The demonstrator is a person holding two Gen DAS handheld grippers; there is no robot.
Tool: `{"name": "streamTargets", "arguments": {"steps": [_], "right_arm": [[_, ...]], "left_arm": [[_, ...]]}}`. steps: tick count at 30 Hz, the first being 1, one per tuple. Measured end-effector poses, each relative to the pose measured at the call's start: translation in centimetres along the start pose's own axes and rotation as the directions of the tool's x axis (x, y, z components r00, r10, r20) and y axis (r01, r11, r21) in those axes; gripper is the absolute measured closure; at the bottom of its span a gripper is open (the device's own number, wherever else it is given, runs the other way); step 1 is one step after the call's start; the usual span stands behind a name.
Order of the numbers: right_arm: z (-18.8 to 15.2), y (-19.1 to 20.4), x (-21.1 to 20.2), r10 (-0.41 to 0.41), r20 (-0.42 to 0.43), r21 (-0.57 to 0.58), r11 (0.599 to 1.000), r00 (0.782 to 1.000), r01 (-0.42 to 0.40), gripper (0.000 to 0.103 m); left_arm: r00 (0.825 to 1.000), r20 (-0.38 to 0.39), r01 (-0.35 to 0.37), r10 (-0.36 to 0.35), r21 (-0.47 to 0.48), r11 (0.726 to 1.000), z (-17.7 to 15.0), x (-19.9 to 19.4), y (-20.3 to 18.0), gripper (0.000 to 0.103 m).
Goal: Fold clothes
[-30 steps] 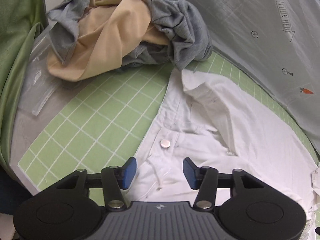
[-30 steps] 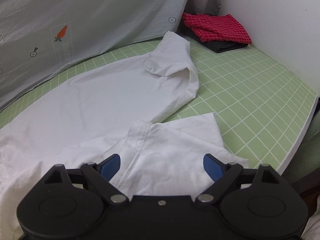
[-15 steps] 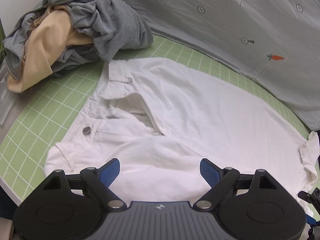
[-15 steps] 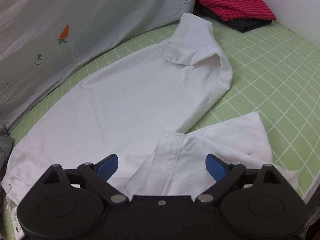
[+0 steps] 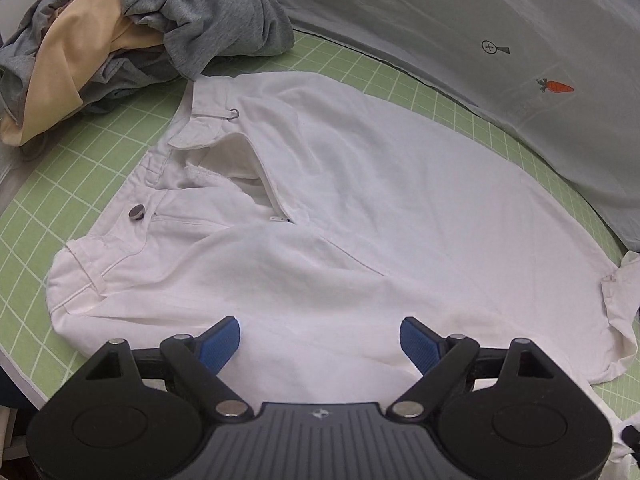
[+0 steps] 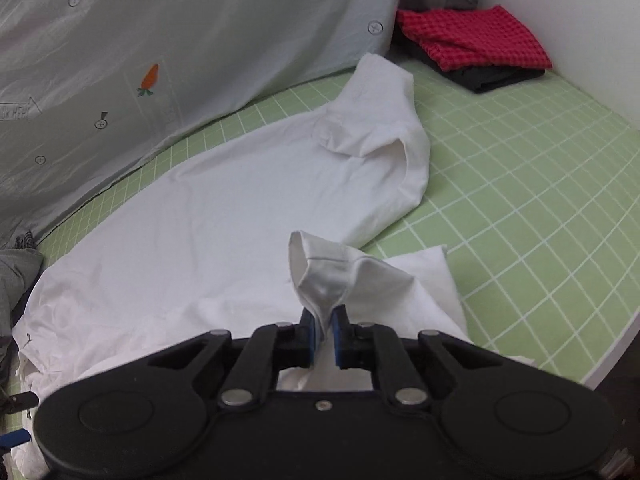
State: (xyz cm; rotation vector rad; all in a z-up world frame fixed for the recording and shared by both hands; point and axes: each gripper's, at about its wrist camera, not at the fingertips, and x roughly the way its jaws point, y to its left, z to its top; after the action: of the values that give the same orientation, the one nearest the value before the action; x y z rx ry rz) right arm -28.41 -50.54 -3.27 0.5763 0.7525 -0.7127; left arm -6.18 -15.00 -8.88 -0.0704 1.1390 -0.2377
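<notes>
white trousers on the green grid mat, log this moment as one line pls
item: white cotton trousers flat on green grid mat | right gripper: closing, hem pinched between fingers | left gripper: open above waist end

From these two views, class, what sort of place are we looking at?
Probably a home or studio table set up for folding laundry: a green gridded mat covers it, white trousers lie spread flat, a folded red checked cloth is set aside, and a heap of unfolded clothes waits.
</notes>
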Motion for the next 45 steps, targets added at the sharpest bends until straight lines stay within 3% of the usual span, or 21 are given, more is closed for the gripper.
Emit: {"name": "streamTargets", "arguments": {"steps": [5, 8, 13, 17, 21, 27, 28, 32, 36, 40, 45], "right_arm": [[3.1, -0.3, -5.6, 0.003, 0.192, -0.122, 0.992, 0.981, 0.021, 0.094], [5.3, -0.9, -7.5, 0.004, 0.281, -0.135, 0.990, 0.960, 0.036, 0.095], [9.0, -3.3, -9.1, -0.042, 0.404, -0.121, 0.988, 0.914, 0.099, 0.095], [12.7, -6.4, -9.4, -0.110, 0.493, -0.083, 0.982, 0.863, 0.172, 0.100], [16.6, -9.3, -9.6, -0.182, 0.601, -0.036, 0.966, 0.778, 0.254, 0.101], [21.8, -11.9, -7.7, -0.211, 0.670, 0.017, 0.963, 0.712, 0.269, 0.101], [22.6, -12.1, -7.2, -0.206, 0.675, 0.022, 0.965, 0.709, 0.260, 0.101], [24.5, -11.7, -4.1, -0.174, 0.658, 0.008, 0.974, 0.733, 0.224, 0.101], [24.8, -10.9, -0.6, -0.190, 0.625, -0.010, 0.968, 0.757, 0.251, 0.101], [25.1, -11.8, 1.8, -0.194, 0.572, 0.032, 0.976, 0.797, 0.214, 0.101], [27.2, -11.6, 3.7, -0.139, 0.580, 0.041, 0.989, 0.803, 0.142, 0.101]], "left_arm": [[0.998, -0.052, -0.039, 0.039, 0.002, 0.999, -0.5, 2.0, -0.1, 0.015], [0.994, -0.076, -0.078, 0.079, 0.017, 0.997, -1.5, 3.2, 0.0, 0.015], [0.984, -0.119, -0.135, 0.129, -0.042, 0.990, -3.1, 4.7, 1.7, 0.015], [0.981, -0.119, -0.159, 0.153, -0.042, 0.986, -3.3, 4.9, 1.3, 0.014], [0.974, -0.137, -0.188, 0.182, -0.036, 0.981, -3.1, 5.4, 0.6, 0.009], [0.961, -0.181, -0.223, 0.209, -0.062, 0.973, -2.2, 6.6, -0.2, 0.001], [0.960, -0.187, -0.226, 0.208, -0.077, 0.971, -1.9, 6.7, -0.2, 0.000], [0.950, -0.212, -0.257, 0.230, -0.107, 0.961, -0.8, 7.4, -0.5, 0.000], [0.948, -0.205, -0.269, 0.243, -0.110, 0.957, -0.6, 7.4, -0.8, 0.000], [0.949, -0.194, -0.276, 0.250, -0.121, 0.954, -0.6, 7.2, -1.1, 0.000], [0.946, -0.205, -0.284, 0.252, -0.141, 0.948, 0.0, 7.3, -1.3, 0.000]]}}
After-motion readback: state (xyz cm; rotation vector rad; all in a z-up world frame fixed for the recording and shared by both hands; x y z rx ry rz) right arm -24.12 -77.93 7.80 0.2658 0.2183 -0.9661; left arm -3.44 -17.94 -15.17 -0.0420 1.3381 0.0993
